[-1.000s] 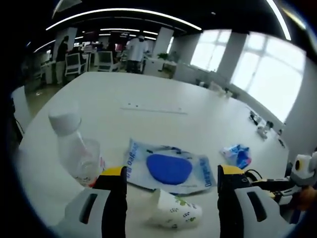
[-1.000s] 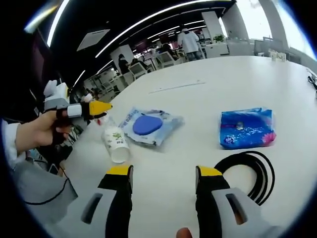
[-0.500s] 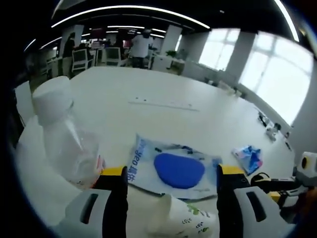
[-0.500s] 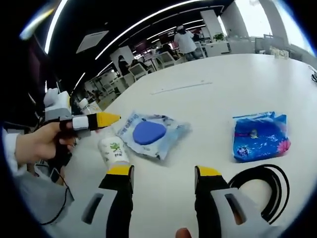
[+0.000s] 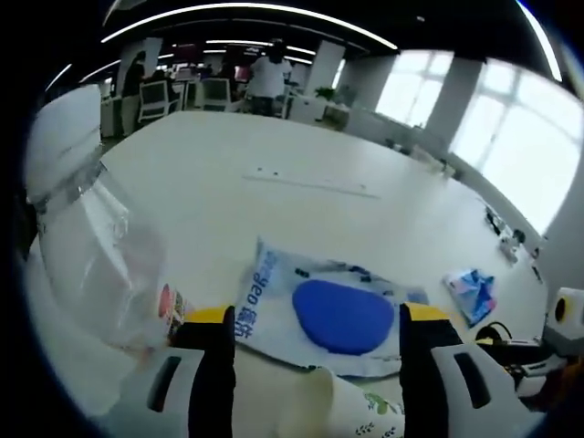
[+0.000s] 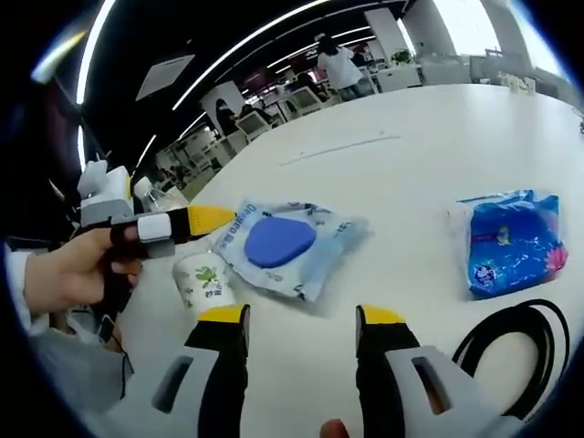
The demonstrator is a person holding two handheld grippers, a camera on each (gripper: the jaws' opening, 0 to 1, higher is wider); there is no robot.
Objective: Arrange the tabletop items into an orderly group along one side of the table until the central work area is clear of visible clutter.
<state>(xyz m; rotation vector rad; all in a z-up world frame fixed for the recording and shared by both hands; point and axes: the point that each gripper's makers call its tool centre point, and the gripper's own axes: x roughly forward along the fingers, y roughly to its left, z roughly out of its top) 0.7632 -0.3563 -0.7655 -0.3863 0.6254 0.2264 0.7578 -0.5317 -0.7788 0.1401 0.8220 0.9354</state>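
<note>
My left gripper (image 5: 315,319) is sitting spread around the white paper cup with green leaf print (image 5: 342,411), lying on its side and cut off by the frame edge; contact isn't clear. The clear plastic bottle with white cap (image 5: 87,246) is looming blurred beside it. My right gripper (image 6: 297,319) is hovering open, empty, over the white table (image 6: 411,155). The clear packet holding a blue oval pad (image 6: 278,242) is lying mid-table, blue tissue pack (image 6: 511,242) and black cable loop (image 6: 516,351) partly cropped. Open-plan office behind.
</note>
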